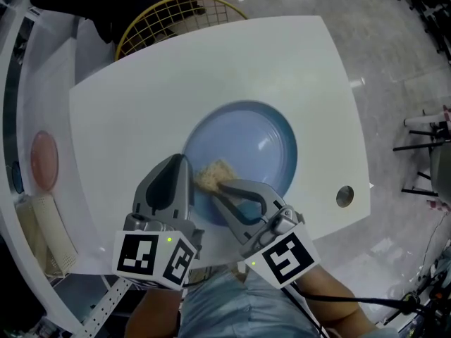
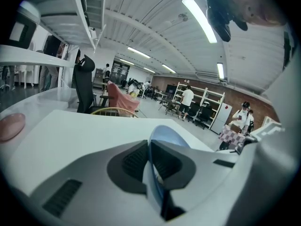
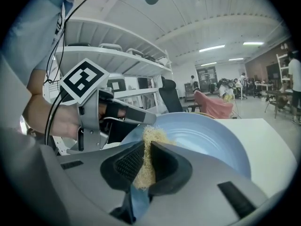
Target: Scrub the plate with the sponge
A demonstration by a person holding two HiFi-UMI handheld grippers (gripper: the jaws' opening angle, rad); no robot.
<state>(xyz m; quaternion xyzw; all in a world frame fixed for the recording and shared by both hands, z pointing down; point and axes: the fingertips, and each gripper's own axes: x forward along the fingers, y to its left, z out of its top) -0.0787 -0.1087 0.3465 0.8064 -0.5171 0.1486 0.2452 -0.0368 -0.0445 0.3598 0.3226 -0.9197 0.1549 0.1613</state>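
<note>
1. The left gripper is clamped on the near-left rim of the blue plate, with the thin edge pinched between its pads. The plate sits about midway across the white surface. I cannot tell whether its held edge is lifted.
2. The right gripper is closed on the tan, fibrous sponge. The sponge touches the inner face of the plate, just beside the spot the left gripper holds.
3. The rim hold looks like the weakest point. Only a narrow lip is between the pads, so a firm sideways stroke could probably pivot the plate or pull it free. It would then skate on the smooth surface.
4. The two grippers work very close together. A stroke toward the held rim could knock the right gripper into the left one and loosen that hold.
5. The sponge is pinched through its middle, and a loose tuft stands out beyond the jaws. Dragging hard could tease it out of the grip. Pressing too deep could bring the hard pads onto the plate instead of the fibres.
6. The plate lies nearer the person's side of the surface than the far side. If it slips during a pull stroke, it would likely travel toward that edge.
</note>
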